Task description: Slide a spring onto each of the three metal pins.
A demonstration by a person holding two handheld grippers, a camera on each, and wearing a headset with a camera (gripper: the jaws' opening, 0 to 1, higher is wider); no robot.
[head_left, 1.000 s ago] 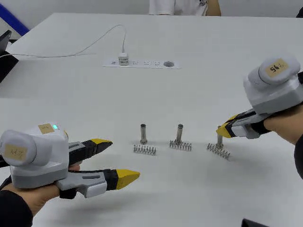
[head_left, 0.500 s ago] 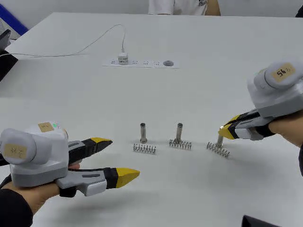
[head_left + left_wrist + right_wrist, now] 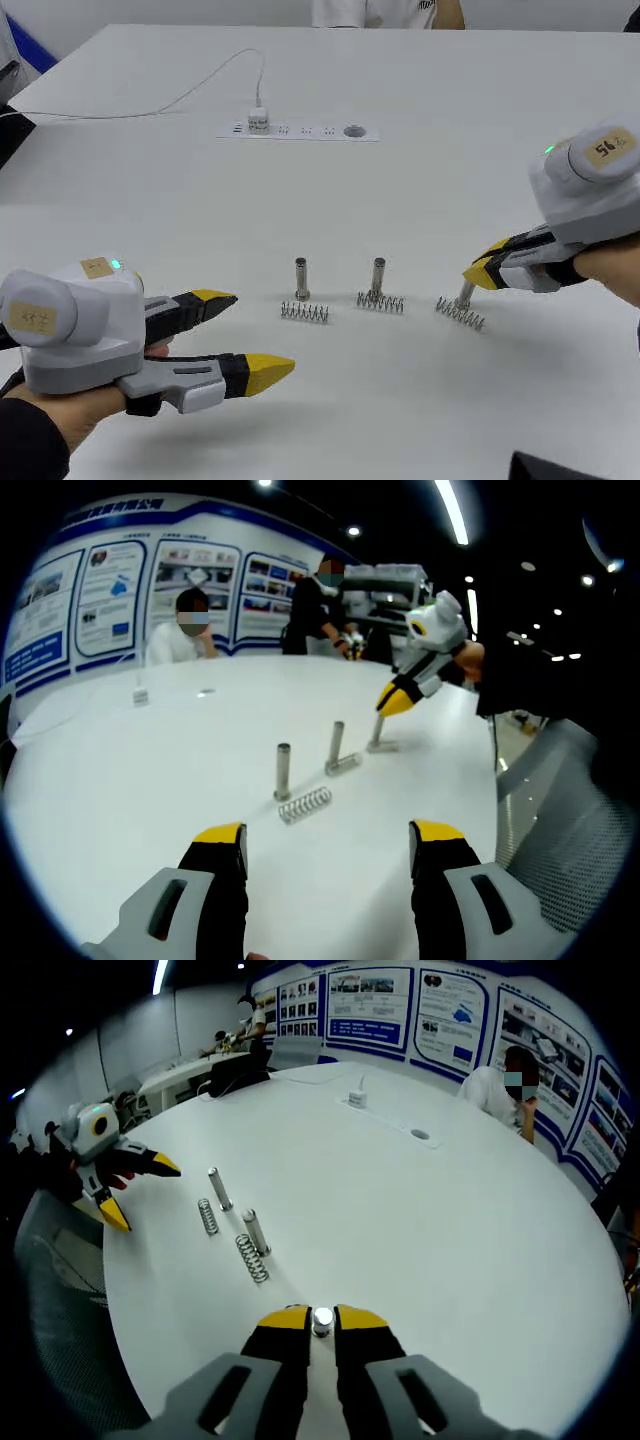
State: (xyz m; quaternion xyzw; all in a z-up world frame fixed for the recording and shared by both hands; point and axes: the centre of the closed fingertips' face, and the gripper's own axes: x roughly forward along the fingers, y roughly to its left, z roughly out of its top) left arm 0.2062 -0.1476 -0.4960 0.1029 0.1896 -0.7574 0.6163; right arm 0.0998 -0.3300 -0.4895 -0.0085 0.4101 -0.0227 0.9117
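R gripper (image 3: pixel 322 1324) pinching upright R pin (image 3: pixel 465 293); L gripper (image 3: pixel 328 833) jaws wide; springs (image 3: pixel 305 312) flat, axes crosswise.

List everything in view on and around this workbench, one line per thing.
metal pins: three, silver, upright in a row mid-table: left pin, middle pin, right pin
springs: three, silver, lying flat, one in front of each pin: left spring, middle spring, right spring
power strip: one, white, far side of table
charger: one, white, plugged into the strip
cable: one, white, trailing left
table: one, white
seated person: one, white top, far edge
left hand-held gripper: one, grey, yellow tips, open, near left
right hand-held gripper: one, same colours, closed on the right pin's top
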